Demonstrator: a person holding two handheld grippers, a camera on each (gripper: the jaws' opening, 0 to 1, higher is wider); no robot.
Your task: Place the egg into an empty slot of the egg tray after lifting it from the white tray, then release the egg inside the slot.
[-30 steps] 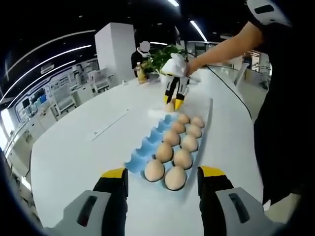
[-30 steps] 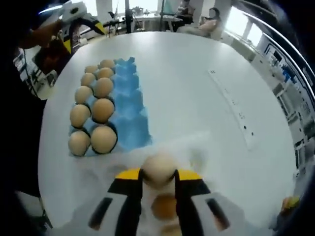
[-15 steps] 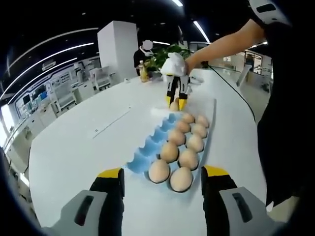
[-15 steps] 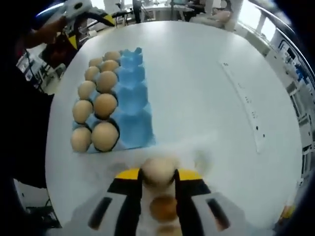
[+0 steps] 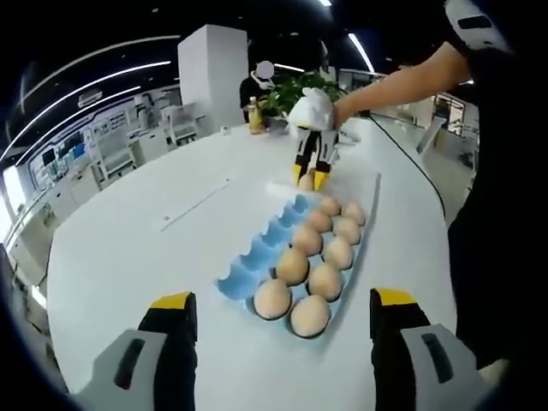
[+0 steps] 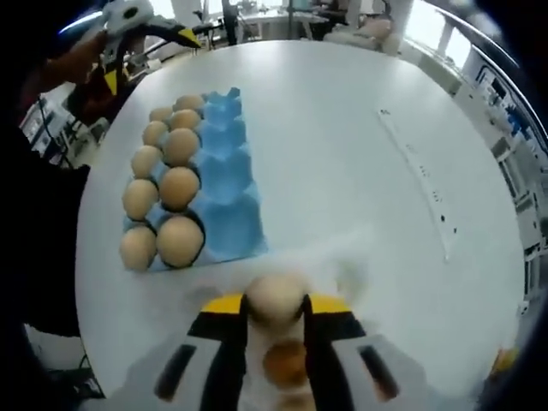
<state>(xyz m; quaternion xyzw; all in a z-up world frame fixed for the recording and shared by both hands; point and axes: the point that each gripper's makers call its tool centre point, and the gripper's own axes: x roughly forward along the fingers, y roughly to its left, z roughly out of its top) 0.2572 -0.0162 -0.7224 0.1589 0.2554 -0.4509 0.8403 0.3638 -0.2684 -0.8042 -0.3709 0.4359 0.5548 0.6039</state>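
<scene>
Right gripper [image 6: 275, 301]: its yellow-tipped jaws are closing narrowly around a pale egg [image 6: 275, 297], which is sitting between the tips at the bottom of the right gripper view. In the left gripper view this same gripper [image 5: 310, 177] is showing at the far end of the blue tray, pointing down, with the egg [image 5: 306, 181] caught between its tips.

Left gripper [image 5: 284, 301]: its jaws are standing wide apart and holding nothing, hovering at the near end of the egg tray in its own view. In the right gripper view it [image 6: 141, 38] is appearing at the upper left, beyond the tray's far end.

Egg tray [image 6: 224, 181]: a blue carton lying on the white table [image 6: 342, 154]. 2 of its rows are carrying brown eggs [image 6: 178, 186], 5 in each; the third row, on the side away from the person, is standing empty. In the left gripper view the tray [image 5: 257, 254] is running away from the camera, with the eggs [image 5: 325, 281] on its right side.

White tray [image 6: 338, 261]: it is showing blurred around the right gripper's tips, just beside the blue tray's near end. A second egg [image 6: 285, 364] is lying lower between the jaws.

Person: a bare forearm [image 5: 394, 81] is reaching across to the right gripper; dark clothing [image 5: 497, 214] is filling the right edge of the left gripper view.

Table surface: a thin pale strip [image 6: 415, 175] is lying on it, well apart from the egg tray.
</scene>
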